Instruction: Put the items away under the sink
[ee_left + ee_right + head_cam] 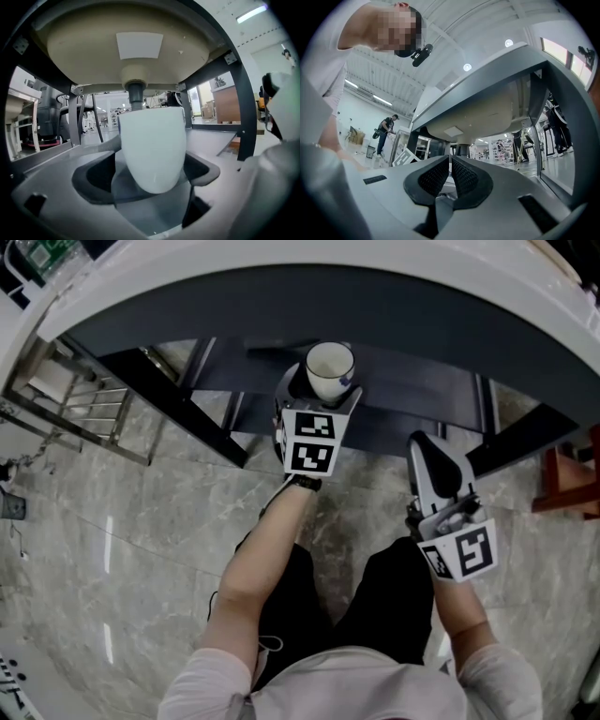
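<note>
- closest to the head camera are the person's pale shirt and dark trousers, with both forearms reaching forward over a marbled floor [141, 521].
- left gripper [323, 390] reaches under the sink, and a white cup [330, 369] sits between its jaws, upright with its mouth up.
- seen from the left gripper view, the jaws stand spread wide. the dark pads lie either side of the cup and appear to be just off its walls, so i read this gripper as open, not gripping.
- the cup is over the dark shelf [422, 381] below the basin, near the shelf's front edge and about mid-width. the basin's pale underside [136, 51] is above it and the drain pipe [136, 93] stands behind it.
- i cannot see the cup's base, so i judge rather than see that it rests on the shelf.
- right gripper [450, 173] hangs well to the right, in front of the shelf, with its ribbed pads closed together on nothing.
- the step in hand looks like leaving the cup in place, so i would keep the left jaws fully spread.
- i would draw that gripper straight back along its own line, with no roll or sideways drift, so neither pad clips the cup.
- with the cup this near the front edge, a nudge could tip it off, so i would go slowly and keep the right gripper out of the way.
</note>
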Tool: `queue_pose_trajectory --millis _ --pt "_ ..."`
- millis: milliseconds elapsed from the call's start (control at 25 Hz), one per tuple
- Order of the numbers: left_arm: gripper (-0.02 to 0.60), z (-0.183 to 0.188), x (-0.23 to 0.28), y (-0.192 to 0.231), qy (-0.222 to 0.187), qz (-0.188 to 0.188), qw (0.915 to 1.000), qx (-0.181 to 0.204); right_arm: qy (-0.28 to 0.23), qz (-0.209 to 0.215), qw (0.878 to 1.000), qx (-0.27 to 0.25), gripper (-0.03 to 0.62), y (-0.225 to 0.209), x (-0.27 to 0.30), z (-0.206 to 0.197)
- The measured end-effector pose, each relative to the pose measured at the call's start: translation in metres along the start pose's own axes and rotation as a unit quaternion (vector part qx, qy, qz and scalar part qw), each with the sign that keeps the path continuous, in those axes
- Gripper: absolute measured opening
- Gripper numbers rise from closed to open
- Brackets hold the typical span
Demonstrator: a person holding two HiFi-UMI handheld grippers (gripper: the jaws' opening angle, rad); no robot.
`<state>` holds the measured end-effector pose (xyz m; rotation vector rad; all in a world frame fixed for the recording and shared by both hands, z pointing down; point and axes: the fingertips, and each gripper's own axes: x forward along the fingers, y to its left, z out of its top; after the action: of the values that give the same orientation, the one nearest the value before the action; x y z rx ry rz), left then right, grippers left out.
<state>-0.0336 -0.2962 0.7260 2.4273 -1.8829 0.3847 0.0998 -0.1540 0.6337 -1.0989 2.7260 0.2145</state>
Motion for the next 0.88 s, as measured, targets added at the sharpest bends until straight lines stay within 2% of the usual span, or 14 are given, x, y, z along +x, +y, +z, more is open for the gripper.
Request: queue_pose_trajectory --millis 160,320,480,560,720,800,880 --pt "0.364 -0.003 0.002 -0.005 -0.006 -0.017 0.9998 0.007 0.003 -0.002 1.000 0.001 0.041 0.002 0.002 -0.001" --pt "0.364 -0.004 0.007 -0.002 -0.002 -0.006 1.0000 0.002 0.006 -0.003 1.000 0.000 0.041 0.002 0.003 -0.003" --pt "0.362 -0.013 0.017 -0.004 0.039 0.006 0.9992 0.002 0.011 -0.003 1.000 -0.003 0.040 0.004 0.003 -0.005" --pt "0.362 -0.013 0.018 -0.004 0.054 0.004 0.9986 -0.001 0.013 -0.002 1.000 -0.004 0.041 0.007 0.004 -0.004" --pt "0.368 -0.012 0.017 -0.005 0.036 0.004 0.9994 -0.001 0.012 0.000 1.000 -0.009 0.041 0.012 0.006 -0.001" --pt "0.445 -0.012 0.014 -0.005 0.022 0.002 0.9997 -0.003 0.010 0.000 1.000 -0.010 0.041 0.015 0.007 0.001" --pt "0.459 -0.008 0.004 0.000 0.011 0.004 0.9999 -0.008 0.010 0.000 1.000 -0.011 0.041 0.016 0.006 0.003"
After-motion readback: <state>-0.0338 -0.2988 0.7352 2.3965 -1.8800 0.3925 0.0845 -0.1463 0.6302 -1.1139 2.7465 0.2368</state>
